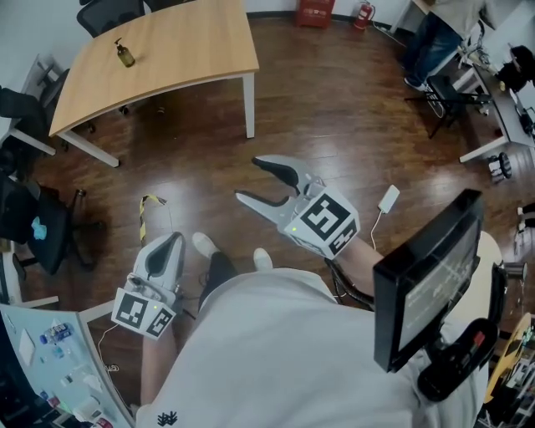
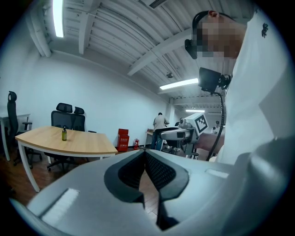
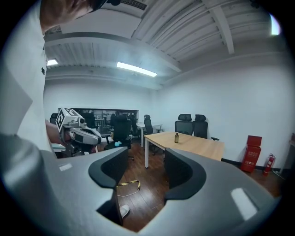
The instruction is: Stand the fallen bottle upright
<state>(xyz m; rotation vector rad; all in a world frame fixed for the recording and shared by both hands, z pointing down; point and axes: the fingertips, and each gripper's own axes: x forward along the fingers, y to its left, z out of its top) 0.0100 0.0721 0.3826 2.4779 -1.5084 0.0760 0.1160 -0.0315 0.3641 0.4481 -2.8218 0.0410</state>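
Note:
A small amber bottle (image 1: 124,54) stands upright on the wooden table (image 1: 184,50) at the far left of the room. It also shows far off as the bottle (image 2: 64,133) in the left gripper view and the bottle (image 3: 176,137) in the right gripper view. My left gripper (image 1: 170,244) hangs low over the dark floor, its jaws shut with the tips meeting and nothing between them (image 2: 144,154). My right gripper (image 1: 247,179) is held out over the floor and points toward the table. Its jaws stand open and empty (image 3: 146,161). Both grippers are well away from the bottle.
Black office chairs (image 1: 109,12) stand behind the table. A strip of yellow-black tape (image 1: 146,213) and a white adapter with a cable (image 1: 389,199) lie on the wood floor. A monitor (image 1: 426,276) is at my right, a person (image 1: 439,33) at the far right desks, a red crate (image 1: 316,12) by the wall.

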